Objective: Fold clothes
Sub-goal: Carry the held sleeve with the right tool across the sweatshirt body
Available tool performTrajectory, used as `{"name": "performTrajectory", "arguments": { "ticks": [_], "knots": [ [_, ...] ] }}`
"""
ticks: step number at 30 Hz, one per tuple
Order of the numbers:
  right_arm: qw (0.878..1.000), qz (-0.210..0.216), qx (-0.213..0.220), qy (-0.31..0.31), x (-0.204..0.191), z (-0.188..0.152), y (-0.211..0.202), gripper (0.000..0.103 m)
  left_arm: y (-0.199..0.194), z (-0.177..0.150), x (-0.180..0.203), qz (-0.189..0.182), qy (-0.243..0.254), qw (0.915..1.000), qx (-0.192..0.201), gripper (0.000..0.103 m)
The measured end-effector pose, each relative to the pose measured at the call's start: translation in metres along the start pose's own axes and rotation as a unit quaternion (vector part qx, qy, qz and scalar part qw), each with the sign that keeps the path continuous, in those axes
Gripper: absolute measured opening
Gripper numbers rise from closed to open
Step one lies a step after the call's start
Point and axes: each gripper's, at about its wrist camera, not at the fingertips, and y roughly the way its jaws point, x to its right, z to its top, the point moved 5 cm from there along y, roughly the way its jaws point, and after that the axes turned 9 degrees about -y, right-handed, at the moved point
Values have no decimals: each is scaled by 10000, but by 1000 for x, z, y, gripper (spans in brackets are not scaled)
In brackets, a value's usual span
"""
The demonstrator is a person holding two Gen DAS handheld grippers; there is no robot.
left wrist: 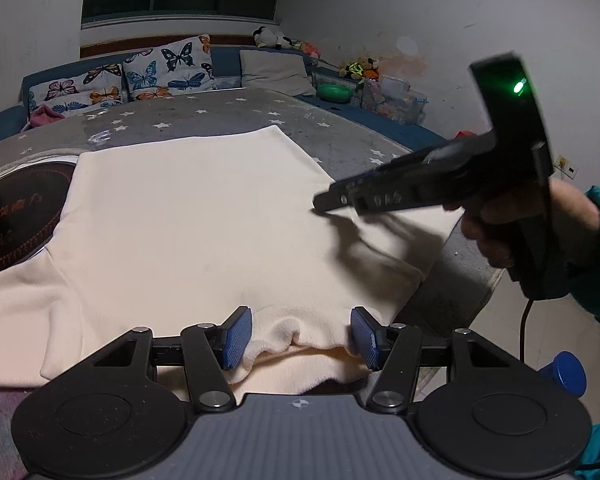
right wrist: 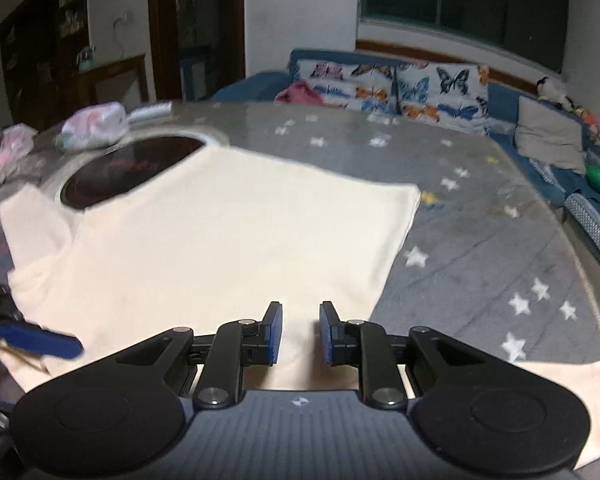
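Shirt: a cream shirt lies spread flat on the grey star-print counter, one sleeve reaching out to the side, its far edge overlapping a round black plate.
Collar: the bunched neck edge sits between the left fingers, rumpled and lifted a little off the layer below.
Left gripper: fingers spread wide, blue pads on either side of the neck edge; no pinch on the cloth.
Right gripper: fingers parted with a narrow gap, held low over the shirt's near edge, nothing between them; in the left view it is blurred, over the shirt's right side, a green light on its body.
Right hand: wrapped around the handle, teal cuff at the wrist.
Beyond: butterfly pillows on a blue sofa behind the counter; a pale bundle sits on the counter's far left.
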Motion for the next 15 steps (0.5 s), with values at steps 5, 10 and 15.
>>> {"name": "performTrajectory", "arguments": {
  "ticks": [5, 10, 15],
  "knots": [
    [9998, -16, -120, 150, 11, -6, -2, 18, -7, 4, -5, -138, -70, 9999, 23, 58],
    [10000, 67, -27, -57, 3, -1, -8, 21, -15, 14, -24, 56, -312, 9992, 230, 58],
    [9979, 466, 42, -452, -26, -2, -19, 37, -16, 6, -39, 254, -440, 9986, 122, 58]
  ]
}}
